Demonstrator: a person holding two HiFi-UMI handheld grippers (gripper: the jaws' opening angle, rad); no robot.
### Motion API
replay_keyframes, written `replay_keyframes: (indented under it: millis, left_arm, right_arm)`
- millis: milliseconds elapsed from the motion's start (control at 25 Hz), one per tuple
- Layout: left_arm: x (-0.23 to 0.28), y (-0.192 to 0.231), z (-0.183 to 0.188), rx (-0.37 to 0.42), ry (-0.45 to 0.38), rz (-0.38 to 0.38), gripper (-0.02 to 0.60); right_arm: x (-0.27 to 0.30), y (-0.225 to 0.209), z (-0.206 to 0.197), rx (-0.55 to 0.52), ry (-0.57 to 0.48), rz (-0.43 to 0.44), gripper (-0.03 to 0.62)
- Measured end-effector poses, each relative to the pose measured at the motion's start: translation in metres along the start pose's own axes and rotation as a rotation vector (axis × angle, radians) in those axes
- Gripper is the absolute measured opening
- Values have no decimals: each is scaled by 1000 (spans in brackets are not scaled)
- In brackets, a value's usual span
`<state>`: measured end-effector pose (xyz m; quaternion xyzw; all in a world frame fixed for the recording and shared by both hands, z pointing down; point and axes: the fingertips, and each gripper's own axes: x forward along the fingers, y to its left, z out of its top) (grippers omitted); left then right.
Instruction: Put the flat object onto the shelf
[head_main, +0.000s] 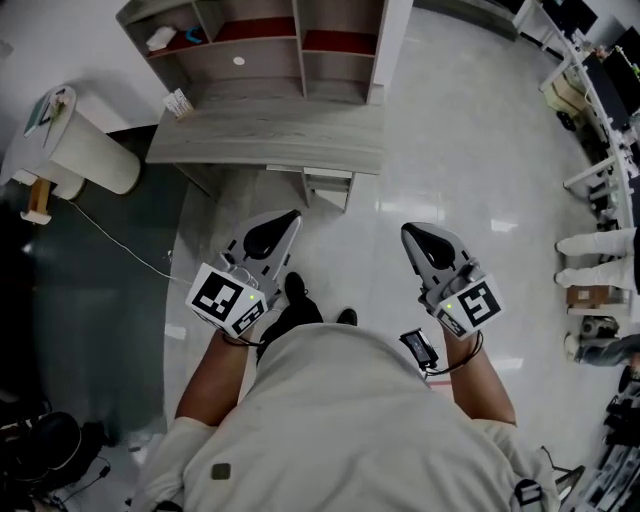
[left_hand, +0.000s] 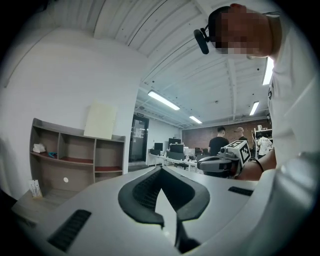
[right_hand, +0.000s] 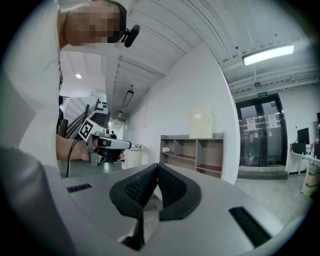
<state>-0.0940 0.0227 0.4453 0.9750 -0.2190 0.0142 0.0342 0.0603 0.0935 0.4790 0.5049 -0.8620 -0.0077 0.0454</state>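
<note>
Head view, left claw (head_main: 283, 222): pressed together, pinching nothing, and held over the floor (head_main: 450, 150) short of the tabletop (head_main: 270, 135).
Head view, right claw (head_main: 418, 236): also pressed together and empty, level with the left one and well apart from it.
Head view, flat object (head_main: 178, 103): probably the small striped card-like piece at the tabletop's left end, just in front of the shelf (head_main: 298, 40). Nothing touches it.
Head view, step in hand: the approach, as I judge it, with nothing picked up yet. The left claw is on the piece's side and should spread before it arrives.
Head view, open room: the tabletop is bare to the right of the piece. A white bin (head_main: 95, 155) stands beside the left edge, so coming in from the front looks safer.
Left gripper view, claw: the pads meet at the tips with nothing between them.
Left gripper view, flat object (left_hand: 34, 188): it seems to stand on edge near the corner, close to the drop. A sideways nudge could tip it off, so pinch its upper edge and lift straight up.
Left gripper view, shelf bays: a small white thing (left_hand: 39, 148) sits in the left bay. The other bays look mostly free.
Right gripper view, claw: the pads are shut together and empty.
Right gripper view, shelf edges: upright dividers separate the bays, so enter one squarely between them. A pale panel (right_hand: 200, 124) rests on top against the wall.
</note>
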Motion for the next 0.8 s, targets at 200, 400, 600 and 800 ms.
replay_keyframes:
  millis: [200, 400, 600, 800]
  left_arm:
    - [-12, -39, -8, 22, 5, -20, 15]
    - [-22, -57, -20, 16, 23, -14, 15]
    - [-26, -67, -29, 10, 38, 4, 15]
    - [-25, -72, -35, 9, 38, 15, 15]
  right_arm:
    - [-38, 11, -7, 8, -14, -6, 20]
    - [-62, 15, -16, 28, -18, -16, 20]
    - [-78, 16, -19, 21, -15, -16, 20]
    - [-83, 17, -21, -5, -14, 2, 20]
